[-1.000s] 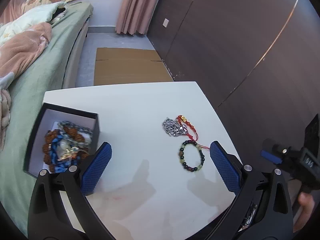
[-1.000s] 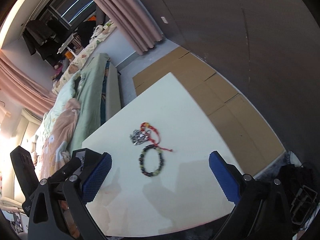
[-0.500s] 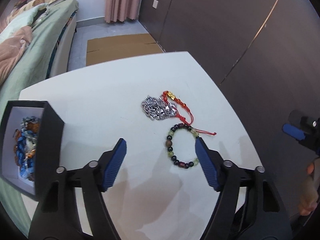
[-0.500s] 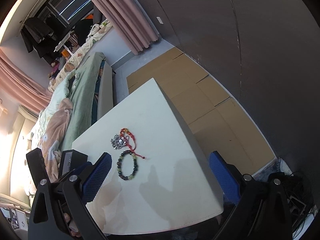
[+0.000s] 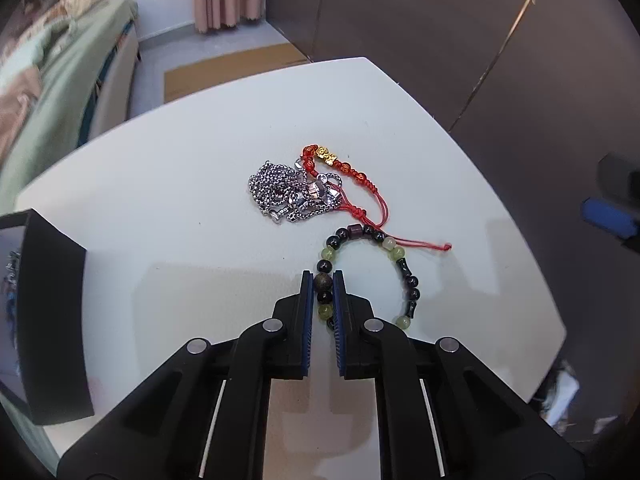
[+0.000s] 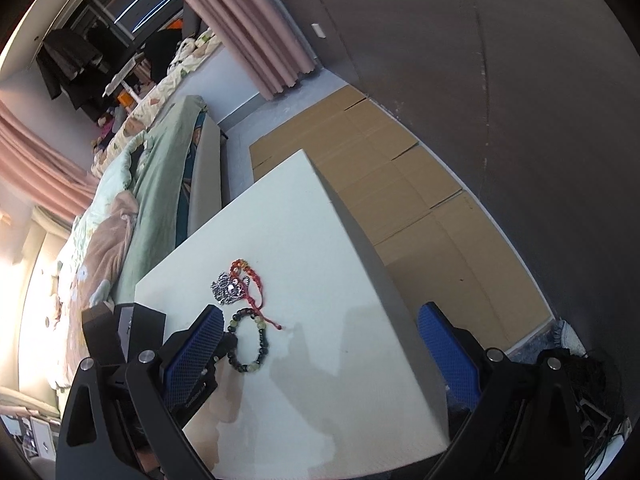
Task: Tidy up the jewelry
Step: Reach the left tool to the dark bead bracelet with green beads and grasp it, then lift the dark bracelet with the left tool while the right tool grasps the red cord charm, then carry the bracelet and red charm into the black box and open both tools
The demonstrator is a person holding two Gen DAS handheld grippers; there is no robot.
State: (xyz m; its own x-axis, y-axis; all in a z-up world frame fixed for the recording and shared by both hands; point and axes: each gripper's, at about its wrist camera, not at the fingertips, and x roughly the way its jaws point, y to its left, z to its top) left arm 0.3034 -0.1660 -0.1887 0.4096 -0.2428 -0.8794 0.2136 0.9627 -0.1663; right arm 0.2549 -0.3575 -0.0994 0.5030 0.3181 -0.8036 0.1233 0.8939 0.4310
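Nearest, the left gripper (image 5: pixel 323 280) has its two blue-padded fingers (image 5: pixel 307 300) pressed together on the near-left arc of the beaded bracelet (image 5: pixel 400 264). A dark bead sits pinched between the tips, so the grip is taken on a single strand rather than across the whole loop, presumably so that the ring can be lifted hanging. The rest of the bracelet lies flat on the white table (image 5: pixel 180 184), toward its right edge.

The right gripper (image 6: pixel 320 344) hangs back over the table's near edge with its fingers spread wide, grasping nothing; it appears to be kept clear of the pick.

Just beyond the bracelet, the tail of the red cord bracelet (image 5: pixel 352 184) crosses the bracelet's far arc and touches it, so a lift may drag the cord along. The silver chain (image 5: pixel 288 192) lies heaped against the cord's left side.

At the table's left edge stands the black box (image 5: pixel 52 320), open, with jewelry partly visible inside; it is the likely destination.
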